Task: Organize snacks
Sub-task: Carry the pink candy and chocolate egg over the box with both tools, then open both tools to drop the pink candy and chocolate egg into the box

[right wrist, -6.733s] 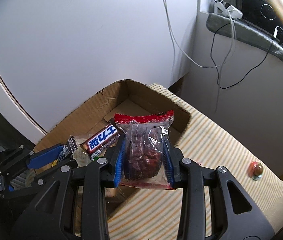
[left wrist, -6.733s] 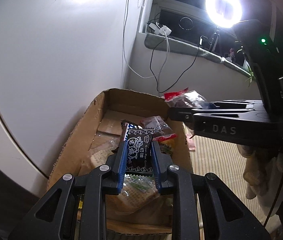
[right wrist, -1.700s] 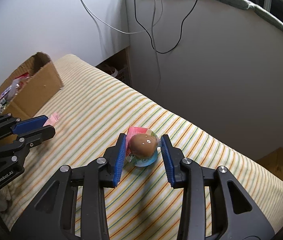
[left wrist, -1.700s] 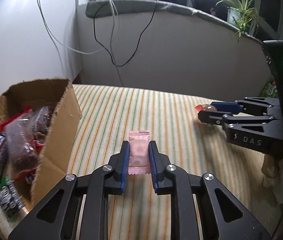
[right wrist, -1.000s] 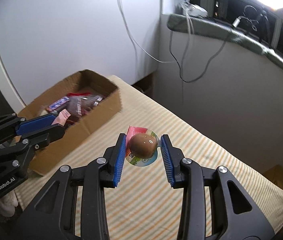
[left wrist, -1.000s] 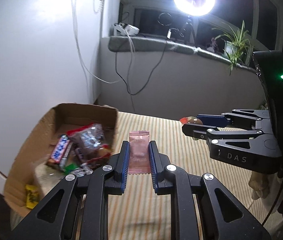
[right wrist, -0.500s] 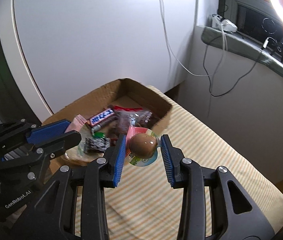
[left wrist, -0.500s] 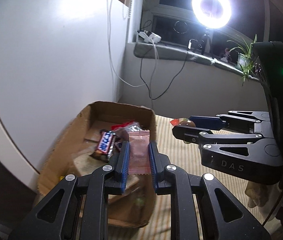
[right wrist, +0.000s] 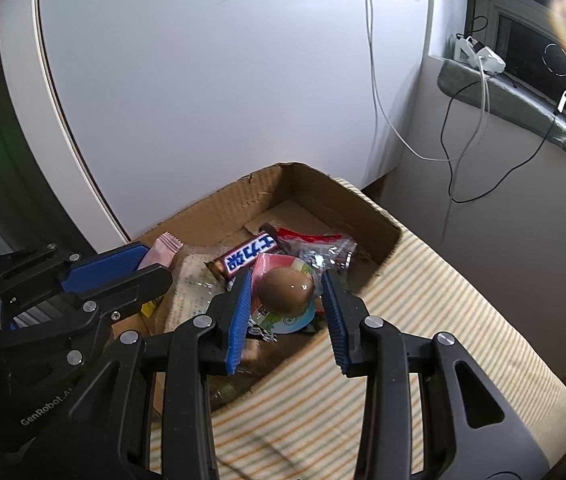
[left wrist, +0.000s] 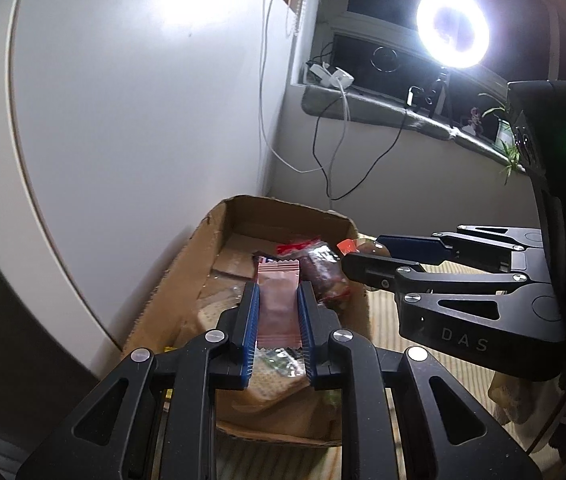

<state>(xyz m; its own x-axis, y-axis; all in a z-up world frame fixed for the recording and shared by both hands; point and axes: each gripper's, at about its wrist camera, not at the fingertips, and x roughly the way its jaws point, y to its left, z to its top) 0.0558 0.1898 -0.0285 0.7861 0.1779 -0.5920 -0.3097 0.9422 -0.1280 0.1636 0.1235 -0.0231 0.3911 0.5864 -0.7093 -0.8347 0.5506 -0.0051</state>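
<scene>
- The fingers of the left gripper are clamped on a pink sachet, one blue pad against each long edge.
- The pink sachet stands lengthwise between those fingers, its crimped top end poking out beyond the tips and its lower end near the finger roots.
- Beyond and below the left fingertips lies the open cardboard box, so the sachet hangs over the box's inside.
- The right gripper has its fingers pressed on a clear round packet with a brown egg-shaped snack in it; the left pad touches the packet's pink edge and the right pad sits at its other side.
- The egg packet sits between the right fingertips, over the near part of the cardboard box.
- Just beyond the right fingertips, inside the box, lie a chocolate bar with white characters on blue and a clear bag with a red top.
- In the right wrist view the left gripper is to the left of the right fingers, with the pink sachet sticking out past its tips.
- In the left wrist view the right gripper reaches in from the right, its tips at the box's right wall.
- The box rests on a striped cloth that runs under and to the right of the right fingers.
</scene>
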